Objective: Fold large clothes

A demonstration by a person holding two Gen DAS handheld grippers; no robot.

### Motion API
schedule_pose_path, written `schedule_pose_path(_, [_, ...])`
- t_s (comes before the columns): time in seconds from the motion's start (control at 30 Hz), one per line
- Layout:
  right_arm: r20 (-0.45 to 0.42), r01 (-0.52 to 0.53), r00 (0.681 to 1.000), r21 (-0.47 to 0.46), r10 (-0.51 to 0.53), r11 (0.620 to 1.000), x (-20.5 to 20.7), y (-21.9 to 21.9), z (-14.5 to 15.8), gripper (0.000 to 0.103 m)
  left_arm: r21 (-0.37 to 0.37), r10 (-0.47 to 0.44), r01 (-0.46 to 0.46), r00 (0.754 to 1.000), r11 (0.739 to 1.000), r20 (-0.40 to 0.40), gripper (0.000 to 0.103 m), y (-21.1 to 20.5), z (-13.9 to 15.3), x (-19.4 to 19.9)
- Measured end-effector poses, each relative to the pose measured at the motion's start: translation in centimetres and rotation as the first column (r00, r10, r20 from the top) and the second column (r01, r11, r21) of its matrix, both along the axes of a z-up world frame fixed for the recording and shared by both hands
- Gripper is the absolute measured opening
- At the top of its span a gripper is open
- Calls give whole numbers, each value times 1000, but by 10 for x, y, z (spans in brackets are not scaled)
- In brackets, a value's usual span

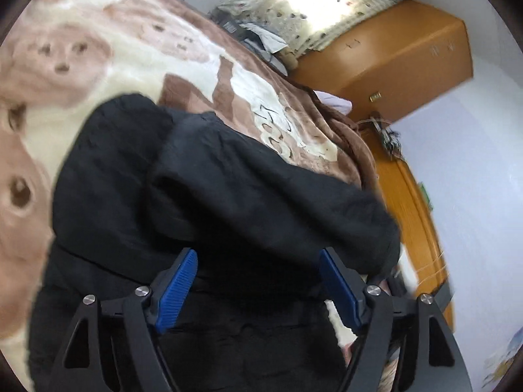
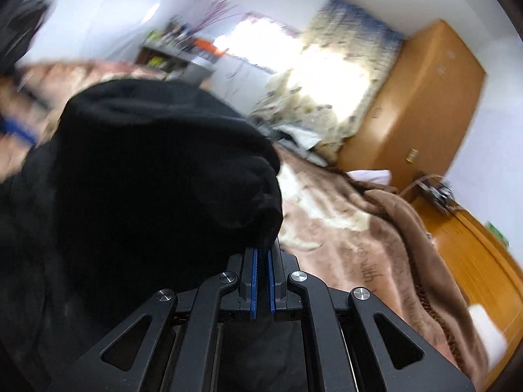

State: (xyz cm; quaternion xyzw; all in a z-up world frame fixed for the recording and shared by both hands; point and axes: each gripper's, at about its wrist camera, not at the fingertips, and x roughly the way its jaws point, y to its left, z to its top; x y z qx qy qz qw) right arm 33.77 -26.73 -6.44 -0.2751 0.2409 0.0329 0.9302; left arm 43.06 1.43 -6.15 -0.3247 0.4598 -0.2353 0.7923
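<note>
In the left wrist view, the left gripper (image 1: pixel 258 285) is nearest, its blue pads (image 1: pixel 178 290) spread wide with nothing pinched between them. Directly under and ahead of it lies the black garment (image 1: pixel 202 196), bunched in thick folds on the bed. Beyond the garment, the brown and cream blanket (image 1: pixel 108 49) stretches away ahead and to the left. Far ahead to the right stands an orange wooden cabinet (image 1: pixel 402 62), with a patterned curtain (image 1: pixel 313 3) beside it.

In the right wrist view, the right gripper (image 2: pixel 262 282) is nearest, pads drawn almost together and pinching an edge of the black garment (image 2: pixel 157 170), which bulges up ahead and to its left. To the right of the gripper lies the blanket (image 2: pixel 353 248); farther ahead to the right is the cabinet (image 2: pixel 421 104). The background is blurred.
</note>
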Motion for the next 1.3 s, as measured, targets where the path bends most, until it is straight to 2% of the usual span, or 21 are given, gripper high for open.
schedule_pose_path(0.07, [-49,-28,998,-7,27,1000,-12,-1,-12,5,-13,2,-2,1000,1000,-19,81,-4,-6,6])
schedule_pose_path(0.13, [-108,-39,993,49,44,998,-22,-7,-15,5,0,13,-13,999,1000,-43,81,-6,-11,9])
schedule_pose_path(0.23, [-195,22,981,227,23,974,-29,-28,-10,9,-13,55,-56,994,998,-90,81,-1,-20,17])
schedule_pose_path(0.27, [-238,58,971,328,23,943,-31,-39,-7,9,-29,73,-77,991,997,-111,81,2,-24,22])
schedule_pose_path(0.37, [-330,179,943,585,31,791,-33,-72,-3,18,-35,145,-152,979,988,-146,81,11,-33,30])
schedule_pose_path(0.4, [-366,229,930,658,40,717,-31,-84,-5,24,-28,166,-172,972,985,-165,81,12,-35,33])
schedule_pose_path(0.43, [-382,259,923,689,36,677,-32,-89,-6,28,-37,165,-173,972,984,-165,81,12,-35,35])
schedule_pose_path(0.5, [-413,303,907,773,80,557,-21,-104,-11,52,-10,196,-200,969,980,-151,79,11,-31,38])
schedule_pose_path(0.57, [-412,318,905,819,105,477,-12,-106,-14,62,-26,185,-191,972,981,-148,77,10,-28,45])
schedule_pose_path(0.6, [-409,315,904,835,126,452,-8,-105,-15,64,-44,179,-187,973,981,-145,73,10,-27,47])
schedule_pose_path(0.67, [-407,303,894,858,188,414,8,-100,-22,65,-17,170,-174,976,985,-135,72,7,-22,54])
schedule_pose_path(0.7, [-409,304,887,867,214,394,14,-97,-25,65,9,164,-164,978,986,-129,63,5,-19,59])
schedule_pose_path(0.77, [-434,341,871,871,230,353,30,-94,-31,66,32,144,-141,981,989,-129,58,4,-18,64])
schedule_pose_path(0.8, [-423,341,876,883,232,321,35,-97,-34,66,36,137,-133,982,990,-129,49,3,-17,67])
schedule_pose_path(0.9, [-384,354,880,922,279,154,49,-105,-41,66,53,117,-111,985,992,-129,26,6,-15,77])
schedule_pose_path(0.97, [-392,370,881,920,266,130,52,-110,-40,66,74,109,-102,988,992,-105,23,10,-10,79])
schedule_pose_path(1.03, [-351,334,900,936,257,109,49,-114,-32,66,102,108,-98,989,990,-98,23,14,-8,82])
schedule_pose_path(1.07, [-353,334,900,935,254,119,47,-114,-31,67,107,105,-94,989,990,-102,23,15,-9,82])
schedule_pose_path(1.17, [-428,388,874,899,231,202,54,-113,-32,76,105,100,-88,989,991,-113,23,16,-15,83])
schedule_pose_path(1.2, [-447,406,867,890,222,205,58,-115,-34,76,98,107,-96,987,991,-116,23,15,-17,83])
schedule_pose_path(1.3, [-457,428,861,888,223,169,74,-119,-37,76,98,104,-91,986,991,-129,23,13,-22,81])
